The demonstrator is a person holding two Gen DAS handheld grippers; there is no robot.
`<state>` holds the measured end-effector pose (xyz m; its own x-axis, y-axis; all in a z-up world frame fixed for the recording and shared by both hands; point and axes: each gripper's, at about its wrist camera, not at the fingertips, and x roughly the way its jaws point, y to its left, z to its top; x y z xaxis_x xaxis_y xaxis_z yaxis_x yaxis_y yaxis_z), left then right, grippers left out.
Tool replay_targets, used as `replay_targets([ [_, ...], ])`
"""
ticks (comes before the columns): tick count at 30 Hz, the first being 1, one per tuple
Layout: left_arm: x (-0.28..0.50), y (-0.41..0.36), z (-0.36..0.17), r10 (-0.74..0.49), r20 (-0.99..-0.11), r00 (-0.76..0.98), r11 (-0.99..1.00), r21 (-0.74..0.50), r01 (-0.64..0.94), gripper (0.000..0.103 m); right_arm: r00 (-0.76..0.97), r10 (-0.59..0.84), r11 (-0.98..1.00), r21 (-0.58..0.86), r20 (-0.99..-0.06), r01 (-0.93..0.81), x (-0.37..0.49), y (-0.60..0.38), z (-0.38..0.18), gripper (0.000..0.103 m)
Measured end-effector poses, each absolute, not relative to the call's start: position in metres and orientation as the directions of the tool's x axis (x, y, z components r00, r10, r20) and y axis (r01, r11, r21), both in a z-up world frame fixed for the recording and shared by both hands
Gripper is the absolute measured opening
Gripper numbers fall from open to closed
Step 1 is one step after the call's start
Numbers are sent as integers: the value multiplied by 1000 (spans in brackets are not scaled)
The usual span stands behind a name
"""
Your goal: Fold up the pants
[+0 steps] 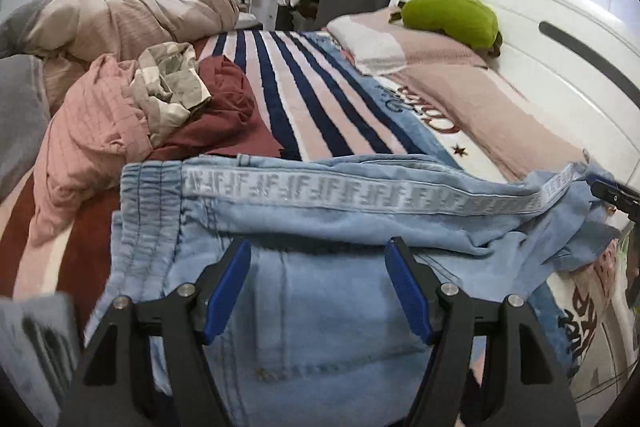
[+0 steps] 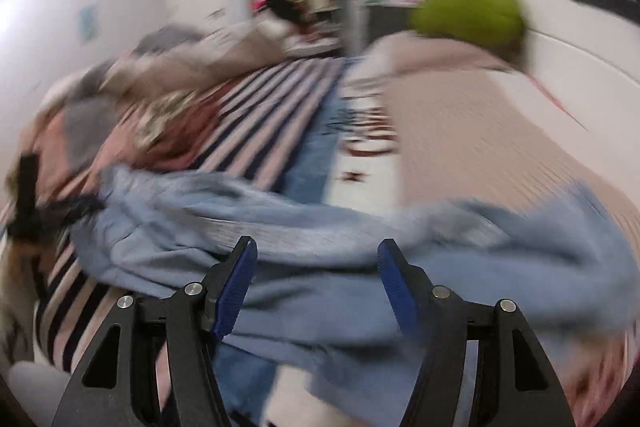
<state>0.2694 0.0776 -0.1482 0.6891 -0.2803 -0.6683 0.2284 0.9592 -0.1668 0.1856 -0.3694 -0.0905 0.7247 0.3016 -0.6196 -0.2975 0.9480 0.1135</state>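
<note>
Left wrist: pants (image 1: 320, 211) beneath open left tool (image 1: 320, 287).

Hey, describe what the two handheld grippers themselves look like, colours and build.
Both look alike. The left gripper and the right gripper each have two black angular linkage arms with triangular cut-outs and round silver pivot pins. The jaws carry ribbed blue pads. No cables, markings, hands or sleeves show in either view.
</note>
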Motion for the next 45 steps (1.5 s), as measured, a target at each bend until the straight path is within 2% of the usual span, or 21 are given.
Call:
replay_targets([
  [2,277,79,-150,-322,-674,665,946,-197,259,66,673,387,906,125,-631,-404,202,-343,-93,57],
  [4,284,77,-152,-341,-681,648,938,-202,281,66,591,470,848,150,-656,-508,218,-311,-101,46],
  [6,288,74,-154,-313,-689,654,945,-159,285,66,552,489,807,110,-676,-580,227,-281,-108,47],
  [8,292,76,-156,-306,-693,653,947,-153,281,66,555,469,779,26,-686,-627,236,-251,-115,54],
  [10,296,78,-160,-310,-695,649,947,-166,274,66,543,471,745,-16,-695,-667,247,-230,-122,66],
  [12,297,80,-163,-316,-693,648,946,-175,273,66,504,480,717,-10,-718,-697,262,-217,-128,69],
  [14,299,82,-167,-315,-695,646,946,-179,269,66,417,480,679,26,-772,-734,277,-205,-138,64],
  [16,300,83,-168,-303,-699,647,950,-169,262,66,376,442,657,9,-815,-754,290,-191,-149,0],
  [17,301,83,-168,-295,-701,649,953,-163,257,66,381,423,659,-10,-822,-752,294,-189,-152,3],
  [22,309,86,-169,-256,-709,657,964,-134,232,66,488,367,757,-50,-792,-651,331,-197,-144,0],
  [27,318,93,-184,-215,-723,656,975,-128,179,66,457,312,770,-60,-833,-635,370,-189,-166,4],
  [29,319,96,-190,-194,-732,652,980,-115,163,66,430,286,788,-45,-856,-615,385,-189,-181,12],
  [31,319,99,-194,-191,-733,653,981,-116,156,66,433,268,799,-53,-861,-599,391,-188,-191,37],
  [33,317,100,-194,-190,-727,660,981,-117,153,66,459,252,813,-70,-852,-578,392,-193,-191,51],
  [36,306,95,-181,-178,-706,685,983,-95,157,66,476,299,840,-8,-827,-542,385,-214,-169,54],
  [39,288,85,-160,-215,-666,714,975,-103,198,69,532,339,866,36,-776,-499,356,-250,-134,56],
  [45,251,62,-128,-298,-601,742,953,-150,262,69,622,306,933,96,-720,-348,266,-342,-96,56],
])
